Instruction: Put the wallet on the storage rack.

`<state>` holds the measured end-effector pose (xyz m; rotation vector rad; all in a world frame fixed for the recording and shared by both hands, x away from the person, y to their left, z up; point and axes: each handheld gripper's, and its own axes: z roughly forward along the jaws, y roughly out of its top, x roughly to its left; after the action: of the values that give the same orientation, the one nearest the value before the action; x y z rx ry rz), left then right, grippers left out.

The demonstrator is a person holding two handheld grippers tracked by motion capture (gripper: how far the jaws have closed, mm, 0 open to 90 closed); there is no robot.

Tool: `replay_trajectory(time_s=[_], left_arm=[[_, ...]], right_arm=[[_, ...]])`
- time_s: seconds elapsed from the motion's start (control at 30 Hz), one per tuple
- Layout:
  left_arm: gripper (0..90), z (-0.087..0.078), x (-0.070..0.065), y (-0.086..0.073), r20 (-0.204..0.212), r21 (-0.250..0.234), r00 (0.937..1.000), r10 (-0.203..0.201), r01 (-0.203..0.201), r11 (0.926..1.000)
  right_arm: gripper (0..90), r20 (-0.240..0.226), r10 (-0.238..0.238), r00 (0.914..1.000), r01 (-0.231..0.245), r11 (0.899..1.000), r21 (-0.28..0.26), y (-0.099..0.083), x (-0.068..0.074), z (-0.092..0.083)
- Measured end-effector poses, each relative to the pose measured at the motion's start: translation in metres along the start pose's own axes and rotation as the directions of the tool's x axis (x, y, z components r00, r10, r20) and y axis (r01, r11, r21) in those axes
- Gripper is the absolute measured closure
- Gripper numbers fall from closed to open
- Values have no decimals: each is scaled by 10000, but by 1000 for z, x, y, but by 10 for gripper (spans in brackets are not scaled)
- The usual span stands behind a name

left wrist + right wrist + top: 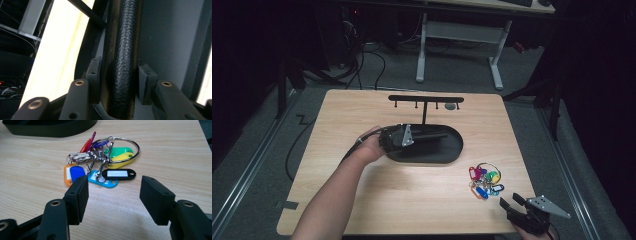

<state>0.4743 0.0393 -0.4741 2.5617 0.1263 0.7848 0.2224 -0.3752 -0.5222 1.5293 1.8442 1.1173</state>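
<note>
In the high view, the left gripper is lying over the oval black tray in the middle of the bench, near the foot of the T-shaped key stand. The right gripper is waiting at the near right corner, its jaws apart, pointing up and left at the bunch of key tags, which is lying on the bench just beyond its tips and right of the tray. That makes the right hand the nearer one to the keys.

In the left gripper view, a textured black bar is running lengthwise straight up between the pads; a thin gap seems to be showing on each side, so the jaws are looking open around it, not pressing. What the bar belongs to is hard to make out.

In the right gripper view, the jaws are standing wide and empty, with the key tags dead ahead; the big ring is lying flat, tags fanned toward the gripper, and the tray's far part is cut off
</note>
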Motion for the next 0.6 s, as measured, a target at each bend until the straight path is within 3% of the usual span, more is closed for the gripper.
replay_trajectory(time_s=[0.23,0.6], left_arm=[[576,-4,-2,1,289,-69,9993,-220,222,9997],[528,-9,-9,3,463,-7,9987,-192,193,9998]], right_arm=[[406,-24,-41,10000,41,10000,9,0,1,1],[406,-31,-28,10000,28,10000,-14,1,1,0]])
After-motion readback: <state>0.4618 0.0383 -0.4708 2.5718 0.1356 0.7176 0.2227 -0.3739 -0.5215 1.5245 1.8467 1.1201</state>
